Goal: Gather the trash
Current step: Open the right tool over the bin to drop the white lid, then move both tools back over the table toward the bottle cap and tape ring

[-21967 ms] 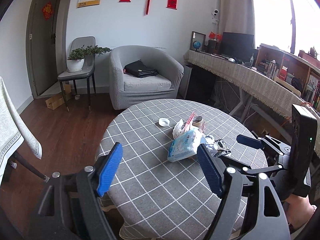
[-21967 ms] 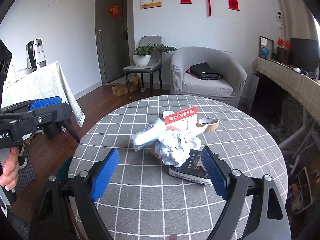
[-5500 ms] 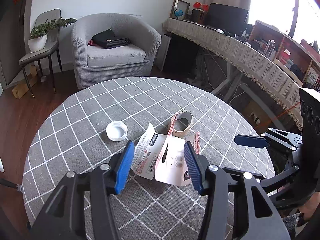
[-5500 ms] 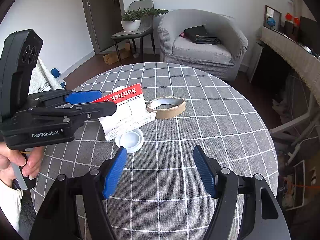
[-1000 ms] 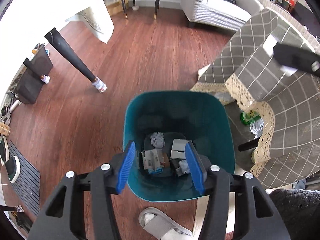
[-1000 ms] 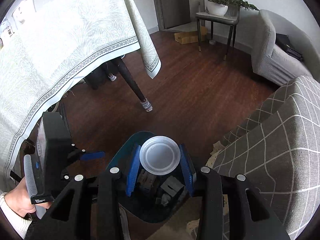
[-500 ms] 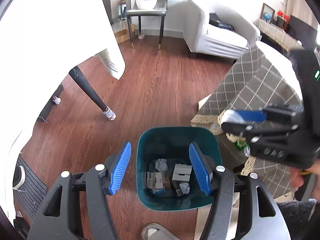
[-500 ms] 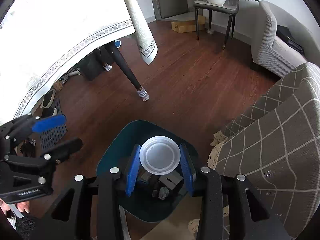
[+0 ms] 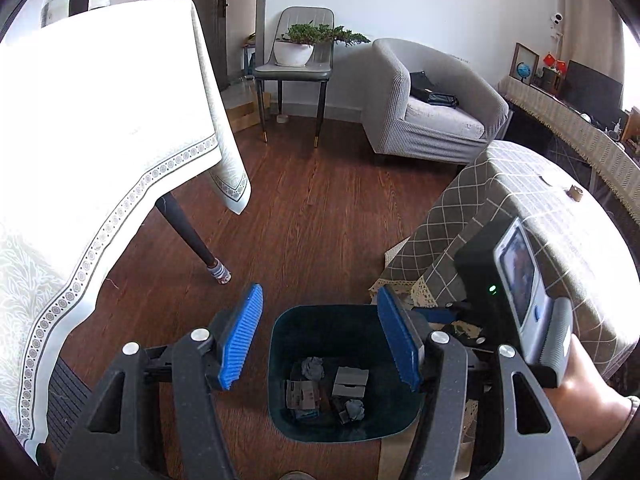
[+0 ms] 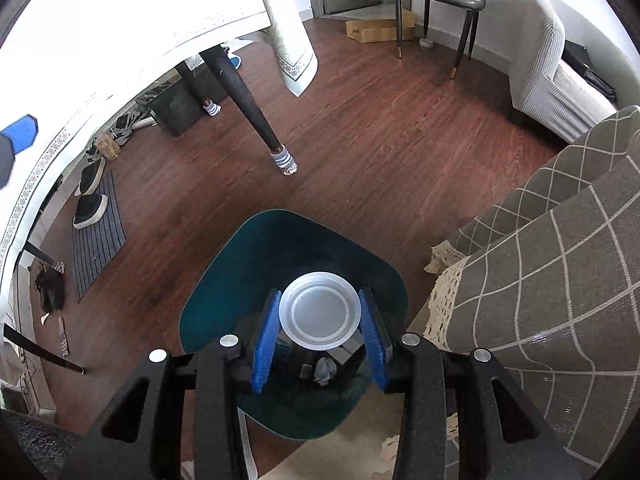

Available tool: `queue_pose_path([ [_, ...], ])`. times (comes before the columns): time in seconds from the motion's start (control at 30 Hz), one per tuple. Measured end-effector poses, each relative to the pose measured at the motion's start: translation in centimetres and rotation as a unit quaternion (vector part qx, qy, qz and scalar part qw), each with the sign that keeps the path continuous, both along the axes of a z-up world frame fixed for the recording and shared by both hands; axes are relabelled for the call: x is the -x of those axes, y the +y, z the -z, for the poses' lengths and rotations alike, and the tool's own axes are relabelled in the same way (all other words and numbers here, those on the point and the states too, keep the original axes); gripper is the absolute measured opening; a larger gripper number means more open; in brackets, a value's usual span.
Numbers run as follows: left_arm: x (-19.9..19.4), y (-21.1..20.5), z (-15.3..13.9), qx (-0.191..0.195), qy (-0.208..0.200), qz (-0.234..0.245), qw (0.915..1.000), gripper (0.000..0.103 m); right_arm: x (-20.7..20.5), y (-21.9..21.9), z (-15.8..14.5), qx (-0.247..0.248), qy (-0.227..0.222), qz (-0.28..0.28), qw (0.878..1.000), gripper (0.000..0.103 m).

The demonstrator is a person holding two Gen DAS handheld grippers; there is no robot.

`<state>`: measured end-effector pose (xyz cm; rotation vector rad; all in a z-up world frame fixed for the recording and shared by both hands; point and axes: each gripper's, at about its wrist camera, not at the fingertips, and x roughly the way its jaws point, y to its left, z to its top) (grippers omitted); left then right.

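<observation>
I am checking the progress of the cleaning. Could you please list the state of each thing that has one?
right gripper: shut on the white lid, above the bin.
white lid: held, not yet dropped.
left gripper: open, holding nothing.
teal bin: upright on the floor, partly filled with trash.
tape roll: still on the checked table.

1. Left wrist view: set high, tilted down and forward over the wooden floor (image 9: 320, 208); takes in the far wall and armchair (image 9: 432, 116).
2. Right wrist view: steeper, closer, almost straight down into the teal bin (image 10: 288, 248) (rim fills the lower centre).
3. Shared: bin (image 9: 344, 372), floor, white-clothed table (image 9: 100, 120), checked tablecloth (image 10: 560, 272).
</observation>
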<state>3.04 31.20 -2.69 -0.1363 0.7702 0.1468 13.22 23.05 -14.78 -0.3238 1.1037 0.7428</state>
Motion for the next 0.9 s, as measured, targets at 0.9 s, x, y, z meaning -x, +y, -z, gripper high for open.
queue_pose_path([
  [0.9, -0.9, -3.2, -7.3, 0.026, -0.081, 0.011, 0.9963, 0.032, 2.5, 0.2, 5.7, 0.083, 0.017, -0.084, 0.993, 0.066],
])
